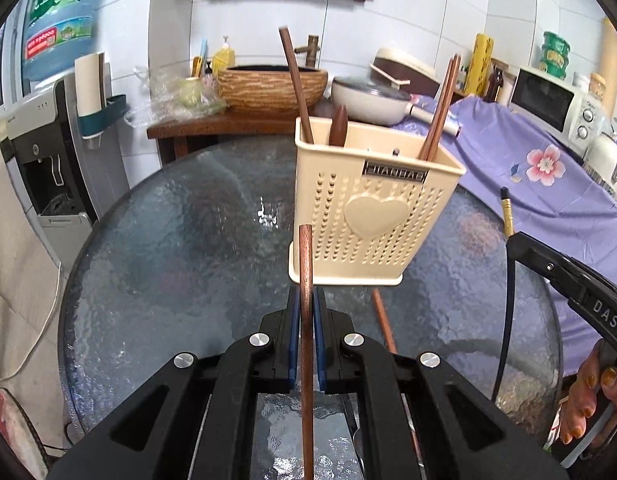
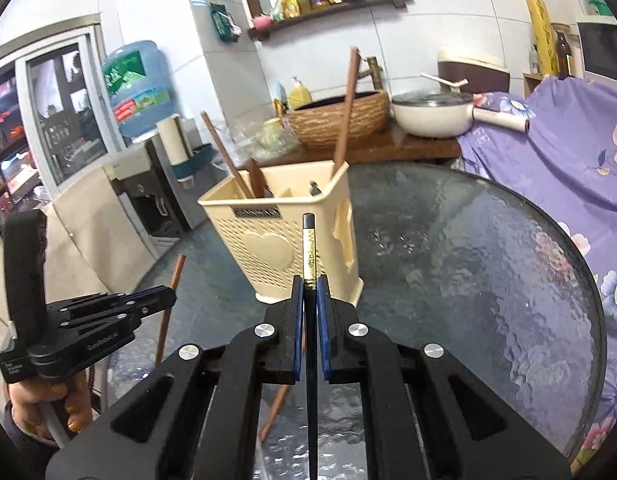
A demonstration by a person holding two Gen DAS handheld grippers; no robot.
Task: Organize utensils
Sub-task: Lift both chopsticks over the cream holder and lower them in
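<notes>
A cream utensil holder [image 1: 368,216] [image 2: 284,240] with a raised heart stands on the round glass table [image 1: 168,240] [image 2: 468,260]. Brown chopsticks [image 1: 296,84] [image 2: 346,116] and a dark handle stick up out of it. My left gripper [image 1: 307,300] is shut on a brown wooden chopstick [image 1: 306,264], held above the table just in front of the holder. My right gripper [image 2: 309,286] is shut on a black chopstick with a gold band [image 2: 309,252], near the holder's front corner. Another brown chopstick [image 1: 382,320] lies on the glass. Each gripper shows in the other's view.
Behind the table are a wooden counter with a woven basin [image 1: 272,88], a white pan [image 1: 368,100] and a rice cooker. A purple flowered cloth [image 1: 528,160] covers the right side. A water dispenser [image 1: 48,152] stands left. A person's hand [image 1: 592,400] holds the right gripper.
</notes>
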